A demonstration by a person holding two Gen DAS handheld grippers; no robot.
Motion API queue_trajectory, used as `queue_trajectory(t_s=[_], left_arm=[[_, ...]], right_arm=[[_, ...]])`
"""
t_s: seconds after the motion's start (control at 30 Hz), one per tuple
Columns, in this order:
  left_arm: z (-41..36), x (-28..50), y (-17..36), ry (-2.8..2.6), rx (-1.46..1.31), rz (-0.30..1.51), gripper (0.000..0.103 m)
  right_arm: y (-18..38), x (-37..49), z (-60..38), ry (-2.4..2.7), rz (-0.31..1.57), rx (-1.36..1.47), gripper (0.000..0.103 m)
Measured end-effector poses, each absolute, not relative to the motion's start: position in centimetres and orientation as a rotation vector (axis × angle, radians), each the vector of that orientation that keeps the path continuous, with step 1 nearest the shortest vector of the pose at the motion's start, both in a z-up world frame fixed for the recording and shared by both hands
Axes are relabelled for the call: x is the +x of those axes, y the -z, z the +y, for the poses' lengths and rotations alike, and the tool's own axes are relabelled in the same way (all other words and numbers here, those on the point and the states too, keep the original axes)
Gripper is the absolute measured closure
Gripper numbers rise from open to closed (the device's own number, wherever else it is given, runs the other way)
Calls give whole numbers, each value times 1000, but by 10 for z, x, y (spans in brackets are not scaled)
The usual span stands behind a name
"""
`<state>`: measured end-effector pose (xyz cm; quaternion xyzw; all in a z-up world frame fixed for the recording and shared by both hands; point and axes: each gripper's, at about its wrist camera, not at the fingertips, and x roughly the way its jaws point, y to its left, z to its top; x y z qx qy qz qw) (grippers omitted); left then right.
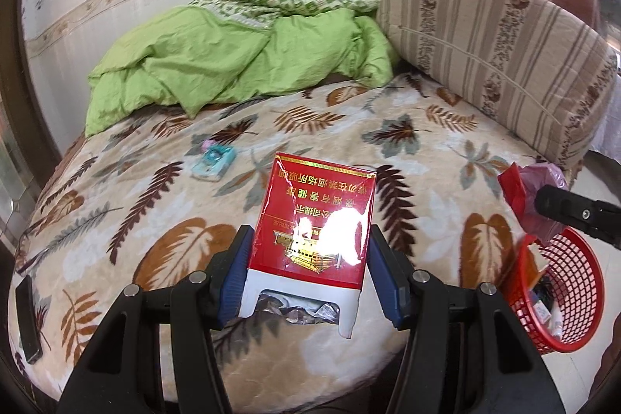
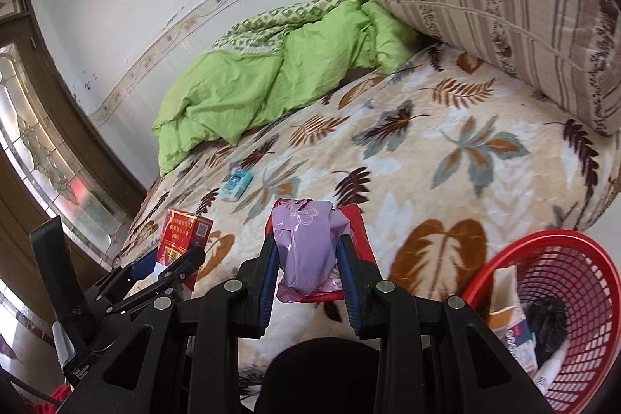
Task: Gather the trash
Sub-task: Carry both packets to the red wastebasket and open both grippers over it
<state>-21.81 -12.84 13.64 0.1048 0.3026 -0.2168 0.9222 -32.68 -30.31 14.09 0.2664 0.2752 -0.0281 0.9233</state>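
Observation:
My left gripper [image 1: 308, 239] is shut on a red and white cigarette pack [image 1: 316, 220], held above the leaf-patterned bed; the pack also shows in the right wrist view [image 2: 182, 235]. My right gripper [image 2: 306, 251] is shut on a crumpled pink and red plastic bag [image 2: 306, 243], also seen in the left wrist view [image 1: 535, 193]. A red mesh trash basket [image 2: 574, 301] with several pieces of trash stands at the bed's right edge, below and right of my right gripper; it shows in the left wrist view too [image 1: 566, 293]. A small teal packet [image 1: 213, 161] lies on the bed [image 2: 236, 183].
A green quilt [image 1: 233, 61] is bunched at the back of the bed. A striped cushion [image 1: 496, 45] leans at the right. A dark phone-like object [image 1: 27, 321] lies at the bed's left edge. A wooden door frame [image 2: 58, 96] stands at left.

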Motion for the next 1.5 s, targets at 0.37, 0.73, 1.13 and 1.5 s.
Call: queue_trajectory(t_s=[0.37, 0.73, 1.13, 1.5], left_arm=[[-177, -236, -140, 557, 263, 617, 47], [-228, -258, -142, 679, 313, 610, 47], [-264, -276, -134, 789, 359, 634, 47], [-297, -283, -120, 983, 349, 763, 47]], right_arm=[[-131, -364, -343, 170, 570, 611, 71], [-129, -402, -384, 291, 548, 660, 71], [-123, -431, -405, 367, 543, 698, 70], [-115, -452, -423, 435, 548, 735, 70]])
